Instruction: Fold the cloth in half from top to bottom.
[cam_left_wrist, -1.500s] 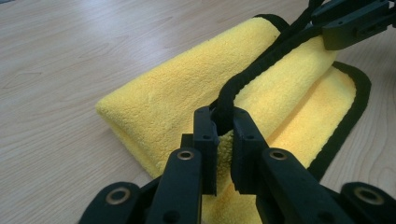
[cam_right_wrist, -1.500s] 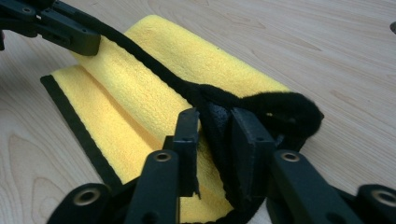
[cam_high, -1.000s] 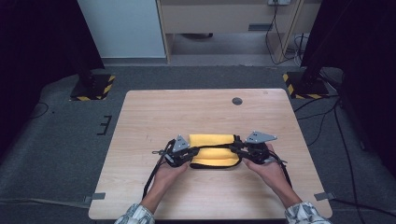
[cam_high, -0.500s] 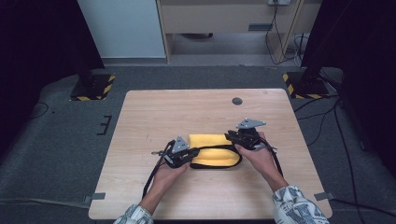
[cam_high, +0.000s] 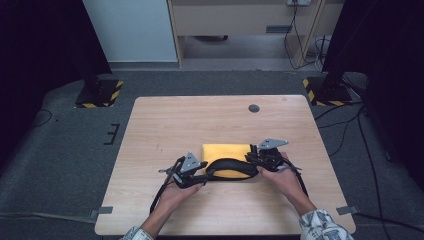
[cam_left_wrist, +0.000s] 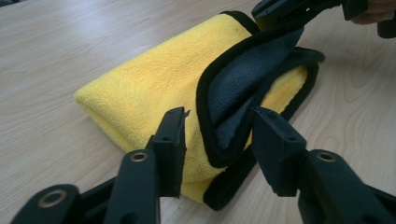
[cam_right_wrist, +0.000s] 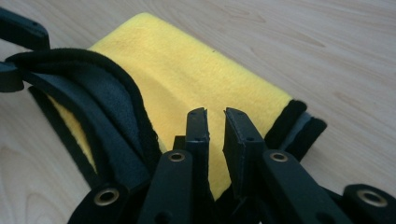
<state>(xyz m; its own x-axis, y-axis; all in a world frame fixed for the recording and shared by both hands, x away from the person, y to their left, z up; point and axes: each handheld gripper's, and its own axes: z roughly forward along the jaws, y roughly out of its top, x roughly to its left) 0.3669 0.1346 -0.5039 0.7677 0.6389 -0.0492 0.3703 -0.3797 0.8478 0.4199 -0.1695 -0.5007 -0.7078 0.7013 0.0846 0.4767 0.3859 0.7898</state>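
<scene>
Between the left gripper's (cam_left_wrist: 218, 140) parted jaws, which have just been opening, a black-edged fold of the yellow cloth (cam_high: 226, 152) hangs unpressed. At three o'clock of the cloth, the right gripper (cam_right_wrist: 215, 122) has been closing to a narrow gap with nothing visibly pinched. At table (cam_high: 165, 120) centre, toward six o'clock, the cloth lies folded.

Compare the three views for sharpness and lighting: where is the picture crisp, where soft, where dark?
High view: the table is evenly lit, the room's sides black, fine detail soft. Left gripper view: the yellow cloth is crisp, the near black jaws slightly soft. Right gripper view: cloth pile sharp, table corners dimmer, no glare.
</scene>
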